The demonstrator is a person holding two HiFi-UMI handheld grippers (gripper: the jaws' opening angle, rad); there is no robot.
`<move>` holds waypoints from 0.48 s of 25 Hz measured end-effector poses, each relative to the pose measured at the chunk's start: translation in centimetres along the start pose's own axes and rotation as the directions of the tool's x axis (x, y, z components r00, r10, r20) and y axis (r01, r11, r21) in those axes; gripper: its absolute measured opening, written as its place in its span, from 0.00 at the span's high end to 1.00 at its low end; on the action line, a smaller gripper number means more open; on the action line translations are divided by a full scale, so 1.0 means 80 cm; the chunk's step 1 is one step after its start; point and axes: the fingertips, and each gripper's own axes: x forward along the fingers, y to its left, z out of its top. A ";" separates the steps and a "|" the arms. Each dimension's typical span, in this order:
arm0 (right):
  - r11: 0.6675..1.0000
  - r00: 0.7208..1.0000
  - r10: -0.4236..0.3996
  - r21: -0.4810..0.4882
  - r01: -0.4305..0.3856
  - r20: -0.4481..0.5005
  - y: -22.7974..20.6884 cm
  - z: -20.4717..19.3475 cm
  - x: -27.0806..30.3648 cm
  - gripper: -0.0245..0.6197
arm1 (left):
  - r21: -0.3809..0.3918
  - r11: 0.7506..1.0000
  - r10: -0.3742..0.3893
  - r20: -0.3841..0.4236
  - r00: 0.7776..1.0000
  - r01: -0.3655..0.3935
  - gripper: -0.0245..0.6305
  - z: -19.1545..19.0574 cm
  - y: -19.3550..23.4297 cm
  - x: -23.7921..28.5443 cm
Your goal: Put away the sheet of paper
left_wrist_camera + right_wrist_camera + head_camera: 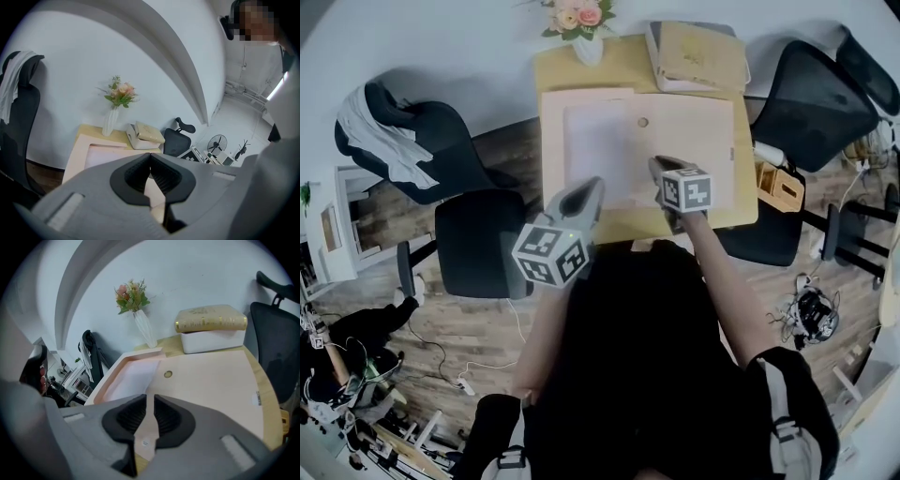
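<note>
The left gripper (150,157) has its tips touching at the top. The ribbed black pads (136,176) spread a little lower down, and nothing is held there. I only see a bit of pink folder (75,150) through that gap. The right gripper (150,399) has a thin gap all the way down between its pads (166,416). Nothing is between them either. The folder just shows through the gap.

In the head view both grippers hang over the near edge of the open folder (694,131). The left gripper (592,187) is at 9 o'clock from the right gripper (664,167).

The sheet of paper (598,155) lies flat in the left half of the folder, at 12 o'clock from the left gripper. In the right gripper view the sheet (133,378) is at 11 o'clock from the jaws. Its near end is hidden behind the grey gripper body. In the left gripper view I see only a strip of the sheet (105,157).

A small round spot (168,374) sits on the folder, and I cannot tell what it is.

At the far edge of the table (619,61), at 12 o'clock, stand a vase of flowers (586,42) and a box with a gold lid (698,56). My dark clothes hide the table's near edge. A black chair (478,244) is at 9 o'clock.
</note>
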 end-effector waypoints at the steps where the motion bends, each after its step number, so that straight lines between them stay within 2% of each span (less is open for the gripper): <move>1: 1.000 1.000 0.004 -0.002 -0.004 0.008 -0.005 -0.001 -0.009 0.88 | 0.002 1.000 -0.003 -0.002 1.000 0.003 0.95 -0.001 -0.008 0.004; 12: 0.997 0.989 0.034 -0.079 -0.023 0.142 -0.041 -0.010 -0.140 0.88 | 0.012 1.000 0.008 -0.004 1.000 -0.008 0.95 -0.036 -0.113 0.036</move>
